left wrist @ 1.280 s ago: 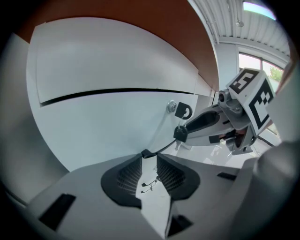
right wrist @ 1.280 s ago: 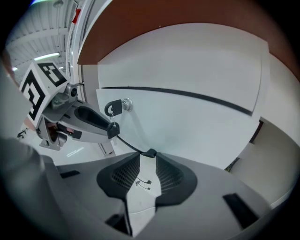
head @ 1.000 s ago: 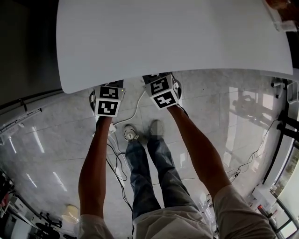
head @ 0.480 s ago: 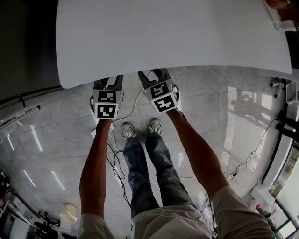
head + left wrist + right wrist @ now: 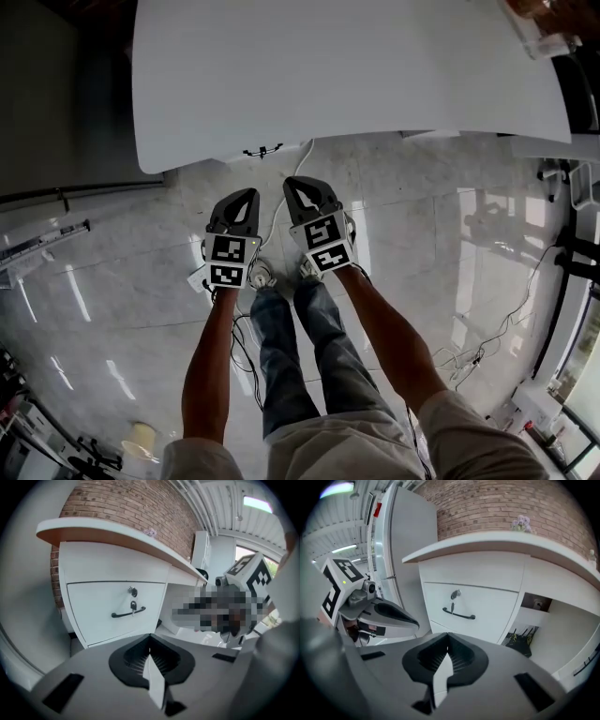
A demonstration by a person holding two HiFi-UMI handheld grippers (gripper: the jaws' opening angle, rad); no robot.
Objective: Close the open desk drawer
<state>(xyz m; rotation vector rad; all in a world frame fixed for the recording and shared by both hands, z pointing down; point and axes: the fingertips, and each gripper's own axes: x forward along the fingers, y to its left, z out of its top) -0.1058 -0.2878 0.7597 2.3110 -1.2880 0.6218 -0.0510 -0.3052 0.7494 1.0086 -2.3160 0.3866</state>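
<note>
The white desk [image 5: 347,75] fills the top of the head view. Its drawer [image 5: 108,609] has a dark bow handle [image 5: 128,613] and a key in the lock, and its front [image 5: 487,606] looks flush with the desk's face. Both grippers hang over the floor, drawn clear of the desk edge and apart from the drawer. My left gripper [image 5: 246,194] [image 5: 150,637] is closing, its jaws meeting with nothing between them. My right gripper [image 5: 292,183] [image 5: 448,635] beside it is closing empty too, pointed at the drawer handle [image 5: 458,615].
White and black cables [image 5: 246,337] trail over the glossy tiled floor near the person's feet [image 5: 263,274]. A power strip and plugs [image 5: 520,637] sit in the knee space beside the drawer unit. Small purple flowers [image 5: 520,523] stand on the desk top.
Both grippers have pulled back from under the desk edge toward the person, and their jaws, spread half a second ago, are now together. The person has stepped back from the desk.
</note>
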